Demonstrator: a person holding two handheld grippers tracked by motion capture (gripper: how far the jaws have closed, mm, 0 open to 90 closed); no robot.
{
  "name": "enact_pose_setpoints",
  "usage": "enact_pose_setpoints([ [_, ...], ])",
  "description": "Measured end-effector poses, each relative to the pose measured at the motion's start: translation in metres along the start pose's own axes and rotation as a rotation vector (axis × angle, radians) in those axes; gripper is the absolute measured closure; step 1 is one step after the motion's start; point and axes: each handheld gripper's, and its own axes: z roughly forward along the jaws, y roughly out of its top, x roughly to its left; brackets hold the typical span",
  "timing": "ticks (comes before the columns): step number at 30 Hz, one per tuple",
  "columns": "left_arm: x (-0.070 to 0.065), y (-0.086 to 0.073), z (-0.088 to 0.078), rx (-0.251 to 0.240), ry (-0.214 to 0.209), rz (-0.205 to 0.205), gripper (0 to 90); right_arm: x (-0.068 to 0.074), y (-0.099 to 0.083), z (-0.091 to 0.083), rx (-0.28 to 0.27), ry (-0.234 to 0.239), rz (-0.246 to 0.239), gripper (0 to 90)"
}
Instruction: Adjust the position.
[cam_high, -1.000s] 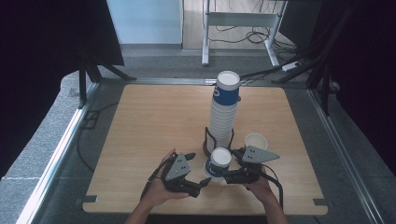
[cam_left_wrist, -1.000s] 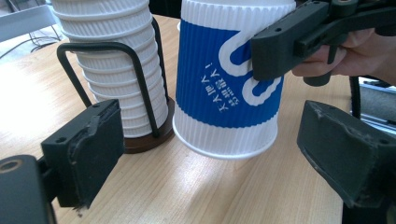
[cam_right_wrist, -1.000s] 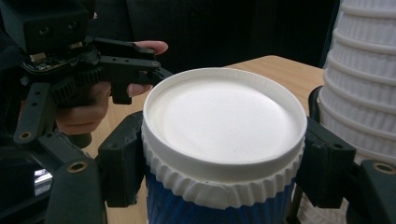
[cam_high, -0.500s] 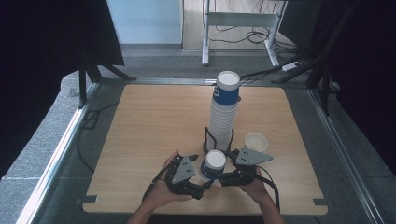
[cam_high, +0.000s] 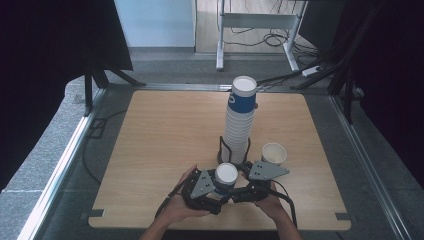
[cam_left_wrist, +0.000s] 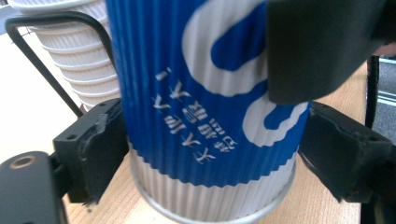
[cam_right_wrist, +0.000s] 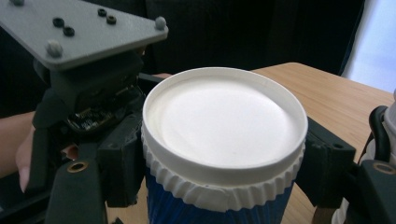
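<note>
Crush risk: blue-and-white ribbed paper cup (cam_high: 226, 178), near tall cup stack (cam_high: 239, 120), gripped by left gripper (cam_left_wrist: 210, 154), jaws just closing; right gripper (cam_right_wrist: 224, 163) apparently clamps rim; squeezing buckles wall.

We see a blue ribbed cup (cam_high: 225, 178) with white lettering, standing upside down on the table, its white base up, at 6 o'clock, just in front of the cup stack (cam_high: 240, 120).

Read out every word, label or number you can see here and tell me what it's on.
Blue cup: two rows of small white characters, upside down, too blurred to read.
Same cup: big white curved mark, no readable letter.
Nothing else carries legible text.
</note>
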Motion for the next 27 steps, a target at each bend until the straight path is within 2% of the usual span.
enact_pose_setpoints([
  [13,-0.0007,-0.0019,0.0015,0.036,0.016,0.042,17.1,-0.0003,-0.0023,0.0023,0.033,0.001,-0.009,26.9],
  [18,0.0001,-0.0026,0.0021,0.038,0.016,0.046,17.6,-0.0030,-0.0029,0.0022,0.038,0.002,0.014,26.2],
  [27,-0.0012,-0.0032,0.0023,0.070,0.054,0.089,17.8,-0.0036,-0.0021,-0.0007,0.029,-0.009,0.021,22.4],
])
